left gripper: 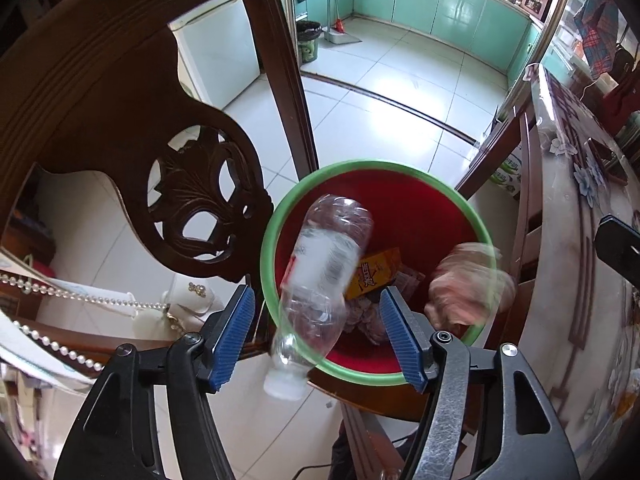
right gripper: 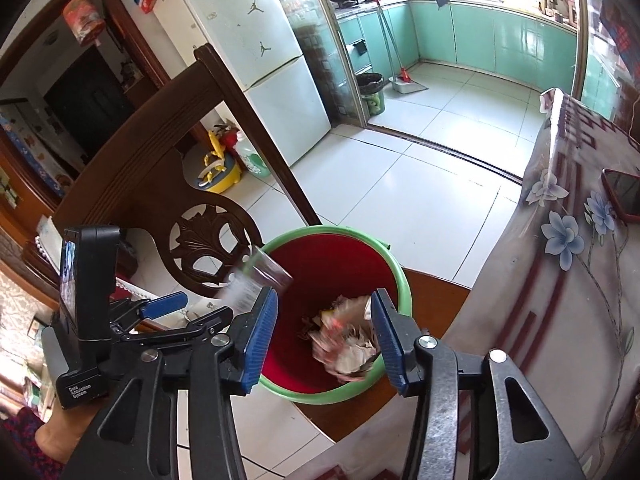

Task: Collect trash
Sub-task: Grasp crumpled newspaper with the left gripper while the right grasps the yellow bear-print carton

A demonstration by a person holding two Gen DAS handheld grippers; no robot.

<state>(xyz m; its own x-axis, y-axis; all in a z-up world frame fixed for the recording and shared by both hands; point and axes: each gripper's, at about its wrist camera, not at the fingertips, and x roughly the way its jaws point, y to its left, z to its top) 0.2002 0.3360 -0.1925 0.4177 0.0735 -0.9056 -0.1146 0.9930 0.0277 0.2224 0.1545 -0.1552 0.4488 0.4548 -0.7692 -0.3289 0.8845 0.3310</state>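
A red bin with a green rim stands on a wooden chair seat below both grippers. A clear plastic bottle, motion-blurred, hangs cap-down over the bin's near-left rim. It lies between the blue pads of my left gripper, which stands open and does not touch it. A blurred crumpled paper wad is loose in the bin mouth between the fingers of my right gripper, also open. A yellow packet and other scraps lie inside the bin.
A carved dark chair back rises just left of the bin. A table under a floral cloth runs along the right, with a red-cased phone on it. Beyond lie a white tiled floor, a fridge and a second, dark bin in the kitchen.
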